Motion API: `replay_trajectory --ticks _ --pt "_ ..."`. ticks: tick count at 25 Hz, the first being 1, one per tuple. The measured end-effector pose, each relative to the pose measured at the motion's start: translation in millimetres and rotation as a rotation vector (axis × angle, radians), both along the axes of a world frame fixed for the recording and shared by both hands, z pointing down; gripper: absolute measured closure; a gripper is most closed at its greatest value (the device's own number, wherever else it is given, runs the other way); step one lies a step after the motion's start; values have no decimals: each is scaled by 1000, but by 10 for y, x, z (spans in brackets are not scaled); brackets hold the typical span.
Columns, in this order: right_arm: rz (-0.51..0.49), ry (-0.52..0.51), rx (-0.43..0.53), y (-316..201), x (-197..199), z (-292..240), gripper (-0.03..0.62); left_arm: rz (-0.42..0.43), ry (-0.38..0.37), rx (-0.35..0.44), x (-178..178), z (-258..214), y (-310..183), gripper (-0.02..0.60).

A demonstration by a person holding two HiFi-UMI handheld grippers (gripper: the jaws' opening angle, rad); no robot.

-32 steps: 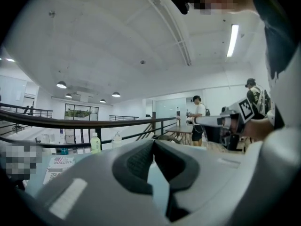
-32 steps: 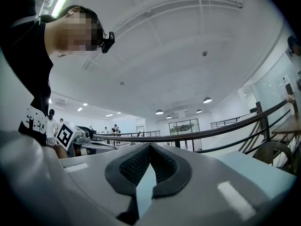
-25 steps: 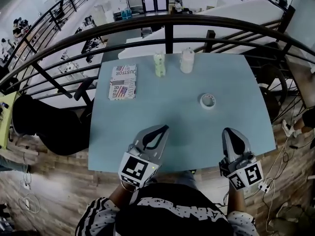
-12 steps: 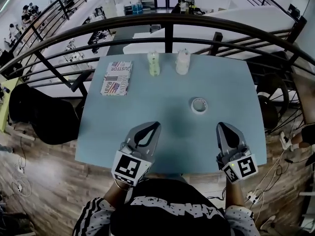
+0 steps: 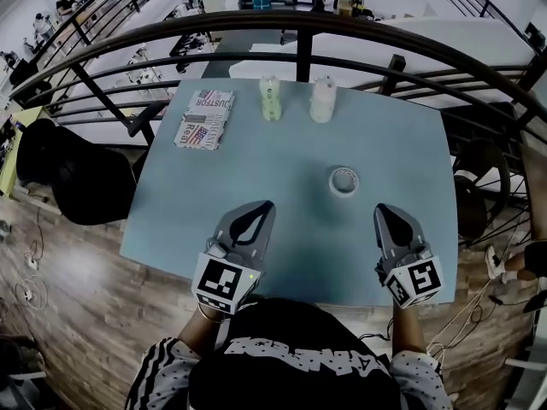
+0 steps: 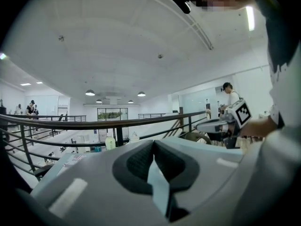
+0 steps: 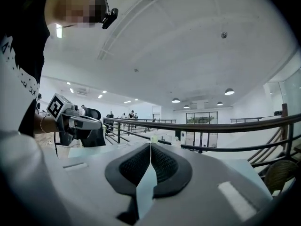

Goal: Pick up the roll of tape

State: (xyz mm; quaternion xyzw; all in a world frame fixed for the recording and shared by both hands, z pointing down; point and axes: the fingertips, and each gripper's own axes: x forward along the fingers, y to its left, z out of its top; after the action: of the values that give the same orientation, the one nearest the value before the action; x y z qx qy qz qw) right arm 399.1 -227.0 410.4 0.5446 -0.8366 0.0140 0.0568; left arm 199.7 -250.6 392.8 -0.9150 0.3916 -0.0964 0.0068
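The roll of tape (image 5: pixel 344 180), a small white ring, lies flat on the light blue table (image 5: pixel 256 161), right of centre. My right gripper (image 5: pixel 380 209) hovers just in front of it and slightly to its right, jaws shut and empty. My left gripper (image 5: pixel 267 204) is over the table's near middle, to the left of the tape, also shut with nothing in it. In the left gripper view the pads meet at the tips of the left gripper (image 6: pixel 153 143); in the right gripper view the right gripper (image 7: pixel 150 145) is likewise shut. The tape is hidden in both gripper views.
At the table's far side stand a pale green bottle (image 5: pixel 270 98) and a white bottle (image 5: pixel 322 100), with a flag-printed packet (image 5: pixel 205 119) to their left. A black railing (image 5: pixel 299 24) curves behind the table. A black chair (image 5: pixel 60 173) sits off the left edge.
Both grippers have moved forward over the table, and the right one has come closer to the tape. Both stay shut.
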Motion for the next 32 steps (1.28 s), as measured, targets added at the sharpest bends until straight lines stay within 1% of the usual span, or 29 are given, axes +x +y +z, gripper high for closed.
replay_trajectory --ticks 5,10,14,18,22,26,32 --pt "-27 10 -31 -149 55 215 594 -33 -30 -7 7 110 -18 581" --pt "-55 40 -66 -311 19 403 594 -68 -30 -27 -95 182 -61 581" --pt "-79 65 -97 -483 -76 557 590 -84 -7 -41 -160 238 -165 581" --pt "-94 107 -145 -620 -106 769 582 -77 14 -49 -121 292 -285 581" --pt "-101 142 -194 -779 -86 964 571 -70 16 -58 -98 343 -403 581" --pt "-124 183 -245 -902 -106 1199 552 -84 20 -75 -125 421 -494 581" --pt "-169 294 -326 -1041 -176 1585 531 -108 9 -87 -198 501 -582 581"
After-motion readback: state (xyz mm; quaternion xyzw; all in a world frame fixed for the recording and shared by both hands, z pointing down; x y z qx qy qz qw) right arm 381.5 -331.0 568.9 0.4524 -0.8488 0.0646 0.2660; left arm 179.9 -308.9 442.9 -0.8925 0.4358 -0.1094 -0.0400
